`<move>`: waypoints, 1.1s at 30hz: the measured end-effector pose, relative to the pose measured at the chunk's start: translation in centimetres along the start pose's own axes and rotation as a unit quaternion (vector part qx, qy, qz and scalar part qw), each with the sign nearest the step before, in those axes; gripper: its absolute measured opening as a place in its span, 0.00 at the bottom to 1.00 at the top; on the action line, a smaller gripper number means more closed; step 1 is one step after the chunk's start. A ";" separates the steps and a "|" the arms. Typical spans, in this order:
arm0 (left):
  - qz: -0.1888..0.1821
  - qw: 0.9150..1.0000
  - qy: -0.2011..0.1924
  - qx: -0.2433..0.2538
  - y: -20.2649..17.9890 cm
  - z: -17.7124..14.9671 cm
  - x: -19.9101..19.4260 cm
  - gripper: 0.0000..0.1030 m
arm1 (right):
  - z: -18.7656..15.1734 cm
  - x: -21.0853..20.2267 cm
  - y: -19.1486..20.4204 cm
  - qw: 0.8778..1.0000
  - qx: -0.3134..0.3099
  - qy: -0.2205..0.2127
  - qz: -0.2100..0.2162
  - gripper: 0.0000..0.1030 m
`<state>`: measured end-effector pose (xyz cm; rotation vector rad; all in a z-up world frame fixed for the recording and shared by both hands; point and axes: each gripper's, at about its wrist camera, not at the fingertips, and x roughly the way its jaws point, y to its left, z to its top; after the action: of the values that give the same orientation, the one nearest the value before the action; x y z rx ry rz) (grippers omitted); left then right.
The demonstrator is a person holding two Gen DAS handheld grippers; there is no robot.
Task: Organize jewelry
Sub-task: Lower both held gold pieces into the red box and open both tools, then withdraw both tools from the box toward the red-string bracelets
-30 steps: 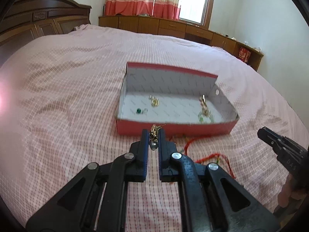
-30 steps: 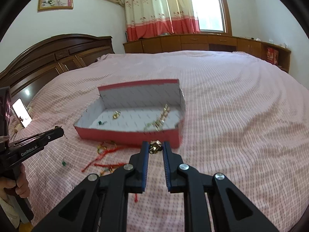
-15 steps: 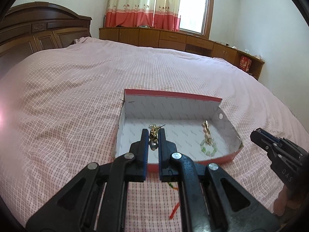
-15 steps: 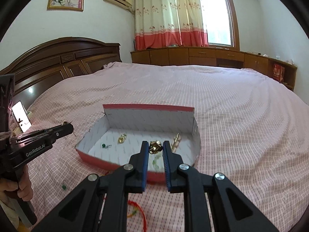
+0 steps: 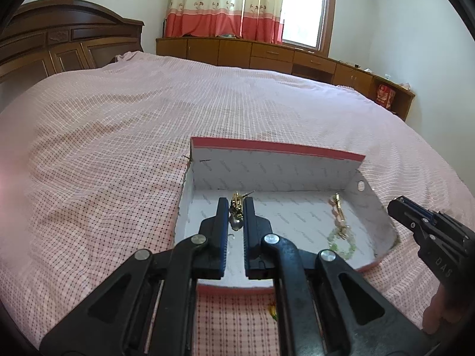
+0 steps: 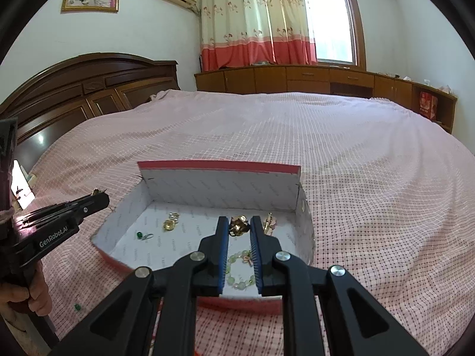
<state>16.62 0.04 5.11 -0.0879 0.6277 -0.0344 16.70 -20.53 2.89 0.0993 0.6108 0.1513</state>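
A red box with a white inside (image 5: pixel 276 175) (image 6: pixel 219 187) lies open on the pink bed. My left gripper (image 5: pixel 236 207) is shut on a gold earring with a grey bead (image 5: pixel 236 212) and holds it over the box's left half. My right gripper (image 6: pixel 240 225) is shut on a gold ornament (image 6: pixel 239 226) over the box's right half. In the box lie a green bead bracelet (image 6: pixel 237 270) (image 5: pixel 341 241), a gold clasp piece (image 5: pixel 338 207), gold earrings (image 6: pixel 169 222) and a green stud (image 6: pixel 139 234).
A green bead (image 6: pixel 77 307) lies on the bedspread left of the box, and a red-and-green cord end (image 5: pixel 273 308) lies in front of it. A dark wooden headboard (image 6: pixel 89 89) and low cabinets (image 6: pixel 326 80) line the walls. A phone (image 6: pixel 20 190) rests at the far left.
Both grippers have moved forward from in front of the box to above its inside, each still holding its piece. The red cords on the bedspread have dropped out of view.
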 end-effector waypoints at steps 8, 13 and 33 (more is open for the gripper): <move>0.009 0.999 0.038 -0.002 0.2 -1.0 3.7 0.00 | -0.8 3.2 -0.7 0.999 0.010 0.040 -0.005 0.16; 0.010 0.998 0.058 -0.009 0.6 -1.6 4.8 0.00 | -1.3 4.1 -0.8 0.998 0.016 0.057 -0.004 0.16; 0.028 0.998 0.059 -0.004 0.7 -1.0 1.8 0.17 | -0.2 0.9 0.1 0.999 0.020 0.043 0.018 0.30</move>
<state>17.54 0.60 3.17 -0.0756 0.7490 0.0174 17.30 -20.29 2.18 0.1429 0.6983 0.1798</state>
